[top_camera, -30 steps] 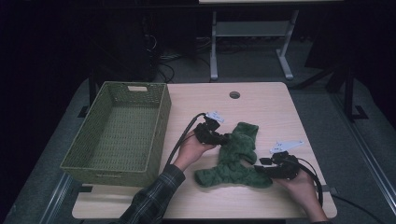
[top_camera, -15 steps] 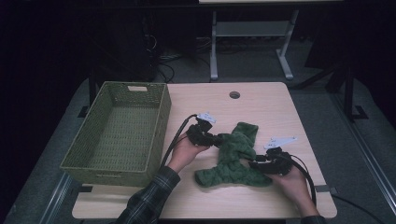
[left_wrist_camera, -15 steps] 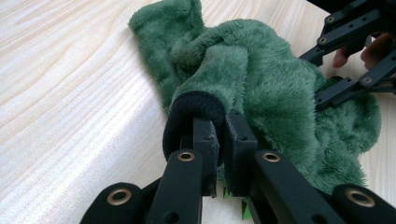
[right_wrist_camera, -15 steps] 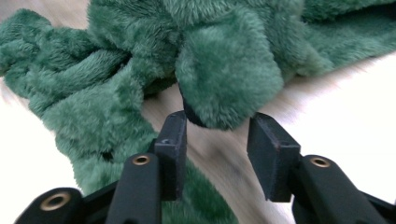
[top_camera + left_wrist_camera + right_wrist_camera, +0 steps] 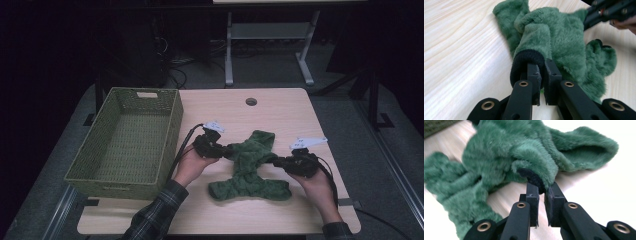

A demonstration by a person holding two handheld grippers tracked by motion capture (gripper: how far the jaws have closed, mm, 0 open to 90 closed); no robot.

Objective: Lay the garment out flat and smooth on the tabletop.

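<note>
Right now a fuzzy green garment (image 5: 248, 169) lies on the pale wood worktop (image 5: 280, 112), near its middle and a little toward the person's edge, with a tool at each of its sleeves. From the garment's centre, the left tool (image 5: 223, 149) sits at about ten o'clock and the right tool (image 5: 276, 162) at about three o'clock, each held in a hand. In the left gripper view, the left tool (image 5: 542, 72) has its two black jaws drawn close together on a black knit cuff (image 5: 524, 62) at the end of one green sleeve; the cuff wraps around the jaw tips, so this tool is gripping the cuff. In the right gripper view, the right tool (image 5: 542, 191) likewise pinches a dark cuff (image 5: 532, 177) under the plush edge of the other sleeve, its jaws nearly together with fabric caught at their tips. The garment (image 5: 506, 155) spreads away from that tool, one sleeve opening toward two o'clock and a bunched part trailing toward eight o'clock. A woven green basket (image 5: 170, 125) stands on the worktop at nine o'clock from the garment, just beside the left hand (image 5: 187, 165). The right hand (image 5: 315, 182) rests near the worktop's right edge. A small round hole (image 5: 251, 101) shows in the worktop at twelve o'clock from the garment.
</note>
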